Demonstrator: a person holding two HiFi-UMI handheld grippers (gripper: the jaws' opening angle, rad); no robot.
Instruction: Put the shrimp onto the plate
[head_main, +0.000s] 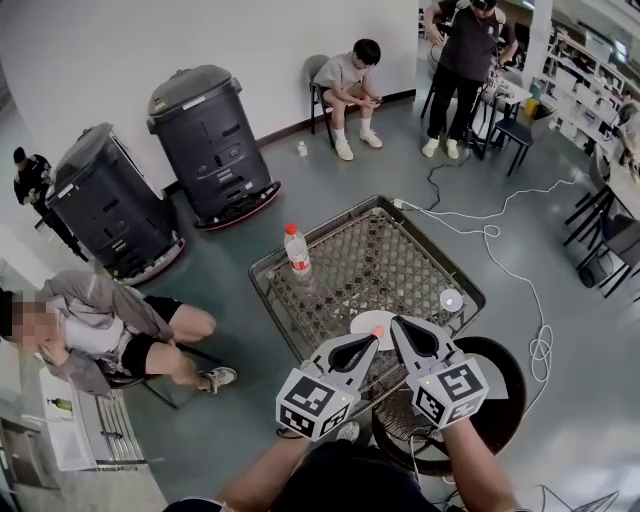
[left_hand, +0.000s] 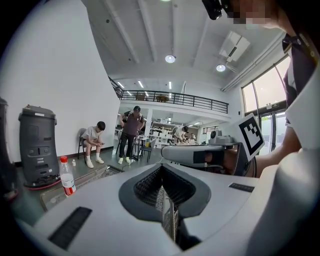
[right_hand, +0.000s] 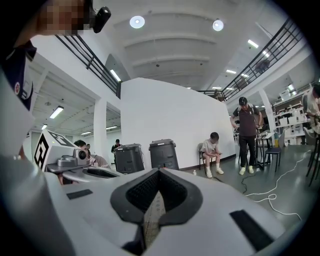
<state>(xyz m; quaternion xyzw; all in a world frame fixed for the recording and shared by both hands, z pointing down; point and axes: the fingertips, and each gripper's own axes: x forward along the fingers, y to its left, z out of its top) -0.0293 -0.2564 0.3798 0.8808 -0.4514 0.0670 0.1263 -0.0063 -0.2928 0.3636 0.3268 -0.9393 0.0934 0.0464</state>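
A white plate (head_main: 366, 322) lies on the wicker-topped table (head_main: 340, 250) near its front edge. A small orange piece, probably the shrimp (head_main: 378, 331), shows on the plate just beyond my left gripper's tip. My left gripper (head_main: 374, 341) and right gripper (head_main: 397, 323) hover side by side over the plate, tips close together. Both are shut with nothing between the jaws. The left gripper view looks level across the room past the shut left gripper (left_hand: 161, 167), and the right gripper view does likewise past the right gripper (right_hand: 159, 171). Neither of these two views shows plate or shrimp.
A clear bottle with a red cap (head_main: 297, 250) stands at the table's left side. A small white disc (head_main: 452, 300) lies at its right. A round dark stool (head_main: 500, 375) is below right. Two black bins (head_main: 210, 140), seated people and white floor cables (head_main: 500, 240) surround the table.
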